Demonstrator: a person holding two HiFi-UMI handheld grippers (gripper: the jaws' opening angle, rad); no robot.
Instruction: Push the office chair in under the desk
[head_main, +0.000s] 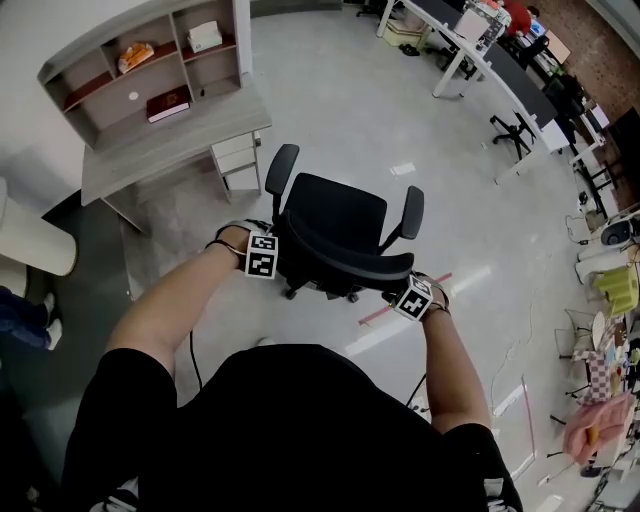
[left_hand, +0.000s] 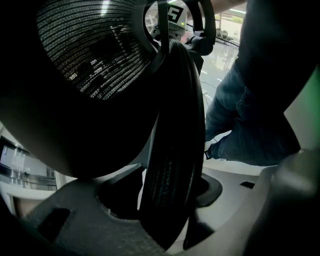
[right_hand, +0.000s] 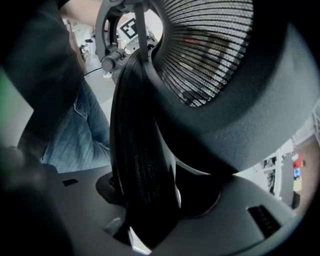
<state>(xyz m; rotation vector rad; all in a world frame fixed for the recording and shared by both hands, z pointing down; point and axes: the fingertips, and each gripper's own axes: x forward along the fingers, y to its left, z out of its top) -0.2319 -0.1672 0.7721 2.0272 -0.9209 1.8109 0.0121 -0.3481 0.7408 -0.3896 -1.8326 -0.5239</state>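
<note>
Both claws are clamped on the top rim of the office chair (head_main: 335, 225), which stands in the middle of the head view on the pale floor. Its backrest is nearest the person and its seat points up the frame.

The left gripper (head_main: 275, 262) bites the rim at the backrest's left end. In the left gripper view its jaws (left_hand: 165, 215) stand fairly wide, with the thick black backrest rim (left_hand: 172, 125) wedged between them and the mesh (left_hand: 95, 50) filling the upper left. The right gripper (head_main: 413, 297) holds the right end the same way. In its own view the jaws (right_hand: 145, 220) close on the same ribbed rim (right_hand: 137, 130), with the mesh (right_hand: 210, 45) at the upper right. Each gripper view also catches the person's jeans (left_hand: 240, 120) behind the chair.

The desk (head_main: 170, 140) sits in the upper left of the head view, well apart from the chair, with a shelf unit (head_main: 150, 60) on top holding a red book (head_main: 168, 103) and a white box (head_main: 205, 36). A white drawer pedestal (head_main: 238, 160) stands under the desk's right end, near the chair's left armrest (head_main: 283, 165). A red tape line (head_main: 375, 315) crosses the floor just beside the chair's base. More desks (head_main: 480, 50) run along the upper right.
</note>
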